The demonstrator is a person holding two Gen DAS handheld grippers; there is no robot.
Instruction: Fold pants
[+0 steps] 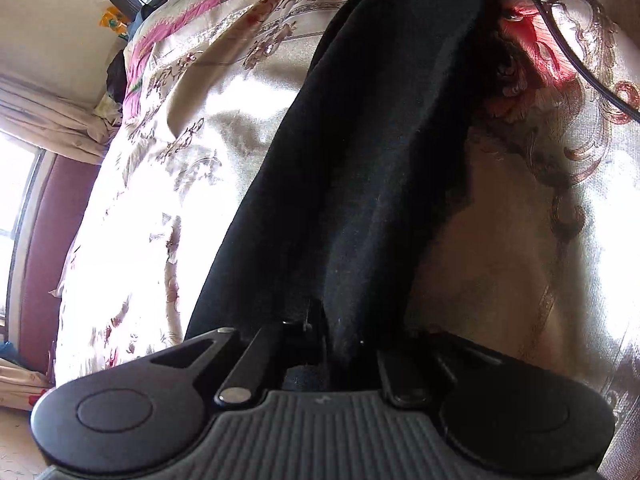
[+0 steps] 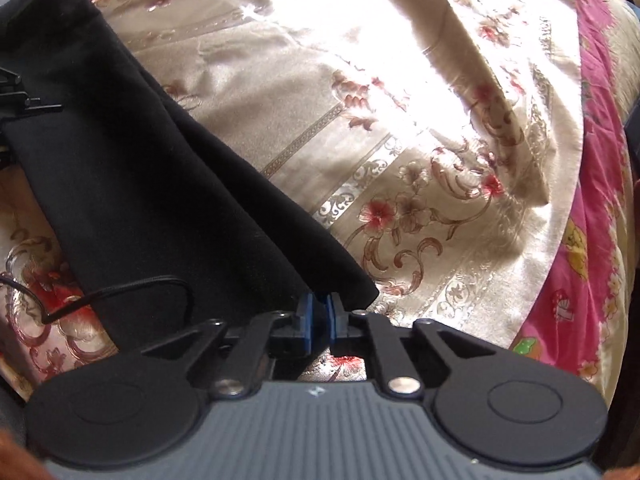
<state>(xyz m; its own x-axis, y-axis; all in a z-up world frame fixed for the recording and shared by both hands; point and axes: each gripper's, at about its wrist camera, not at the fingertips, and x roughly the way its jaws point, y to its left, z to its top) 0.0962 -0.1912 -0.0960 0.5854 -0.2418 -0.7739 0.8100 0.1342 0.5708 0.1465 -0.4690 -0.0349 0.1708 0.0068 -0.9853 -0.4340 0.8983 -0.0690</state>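
The black pants (image 1: pixel 360 152) lie as a long strip on the floral bedspread (image 1: pixel 192 208) of the bed. The left gripper (image 1: pixel 324 332) pinches their near end at 6 o'clock. In the right wrist view, the right gripper (image 2: pixel 320 312) sits at the fabric's corner, its blue pads (image 2: pixel 307 320) nearly together with a slim gap; whether cloth is nipped cannot be told. A black cable (image 2: pixel 132 286) crosses the pants at 8 o'clock.

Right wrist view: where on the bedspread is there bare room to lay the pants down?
Free: the cream floral bedspread between the black pants and the pink quilt, apart from one raised crease. Crowded: the left side, where the pants and a black cable lie.
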